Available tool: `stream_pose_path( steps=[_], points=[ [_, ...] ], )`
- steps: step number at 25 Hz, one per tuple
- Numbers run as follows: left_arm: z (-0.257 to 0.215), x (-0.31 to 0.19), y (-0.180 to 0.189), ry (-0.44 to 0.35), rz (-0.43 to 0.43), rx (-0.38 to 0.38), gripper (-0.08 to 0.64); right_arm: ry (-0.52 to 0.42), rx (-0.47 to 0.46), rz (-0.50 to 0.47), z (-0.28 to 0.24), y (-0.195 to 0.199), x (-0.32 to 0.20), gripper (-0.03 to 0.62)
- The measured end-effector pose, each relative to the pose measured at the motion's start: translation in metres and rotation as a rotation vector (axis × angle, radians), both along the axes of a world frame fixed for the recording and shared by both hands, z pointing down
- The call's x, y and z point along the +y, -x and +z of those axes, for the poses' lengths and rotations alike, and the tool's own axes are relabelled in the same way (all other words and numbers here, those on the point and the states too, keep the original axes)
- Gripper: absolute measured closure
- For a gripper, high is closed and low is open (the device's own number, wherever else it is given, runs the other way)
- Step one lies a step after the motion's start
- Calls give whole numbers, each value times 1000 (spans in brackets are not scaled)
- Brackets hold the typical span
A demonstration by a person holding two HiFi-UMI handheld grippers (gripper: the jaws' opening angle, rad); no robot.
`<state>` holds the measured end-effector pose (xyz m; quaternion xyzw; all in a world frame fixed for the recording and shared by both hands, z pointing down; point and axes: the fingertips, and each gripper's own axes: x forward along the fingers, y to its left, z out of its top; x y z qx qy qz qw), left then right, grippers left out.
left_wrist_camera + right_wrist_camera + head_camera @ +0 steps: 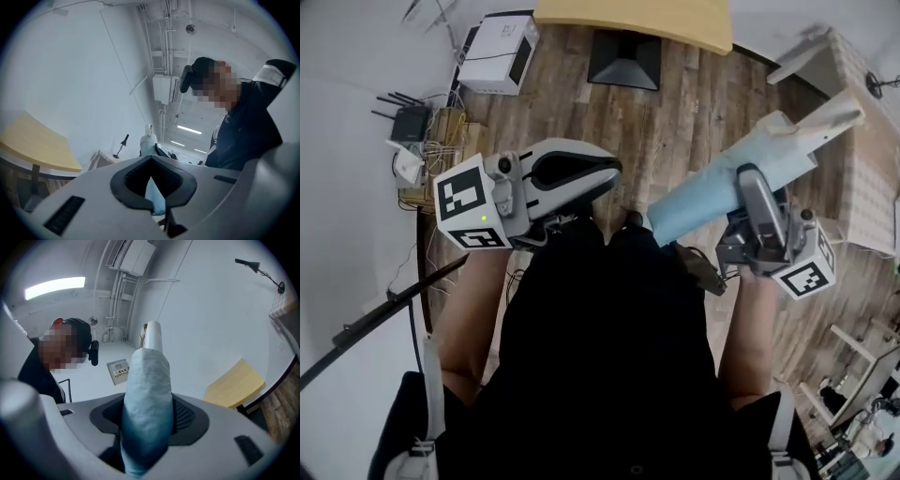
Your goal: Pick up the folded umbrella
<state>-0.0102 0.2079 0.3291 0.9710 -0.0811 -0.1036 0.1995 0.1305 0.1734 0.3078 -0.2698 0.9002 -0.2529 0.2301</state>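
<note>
The folded umbrella [712, 187] is a light blue fabric roll with a white handle [825, 122]. It hangs in the air over the wooden floor, slanting up to the right. My right gripper [748, 178] is shut on its lower half. In the right gripper view the umbrella [147, 380] fills the gap between the dark pads [187, 416] and sticks out past them. My left gripper [614, 178] is level at the left, a short way from the umbrella's lower end. Its jaws are shut with nothing held. In the left gripper view the tips [150, 158] meet, and the umbrella [149, 143] shows beyond them.
A yellow-topped table [647, 19] on a black base [623, 61] stands ahead. A white box [497, 42], a router [411, 122] and cables lie at the left wall. A pale woven cabinet [862, 178] with a desk lamp [877, 84] is at the right.
</note>
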Motion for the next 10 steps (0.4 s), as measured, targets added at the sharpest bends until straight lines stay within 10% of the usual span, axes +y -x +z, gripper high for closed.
stream_pose_path(
  steps=[10],
  points=[
    [10,-12,41,1,-30,-4,551,-14,69,-63,7,56,-4,331]
  ],
)
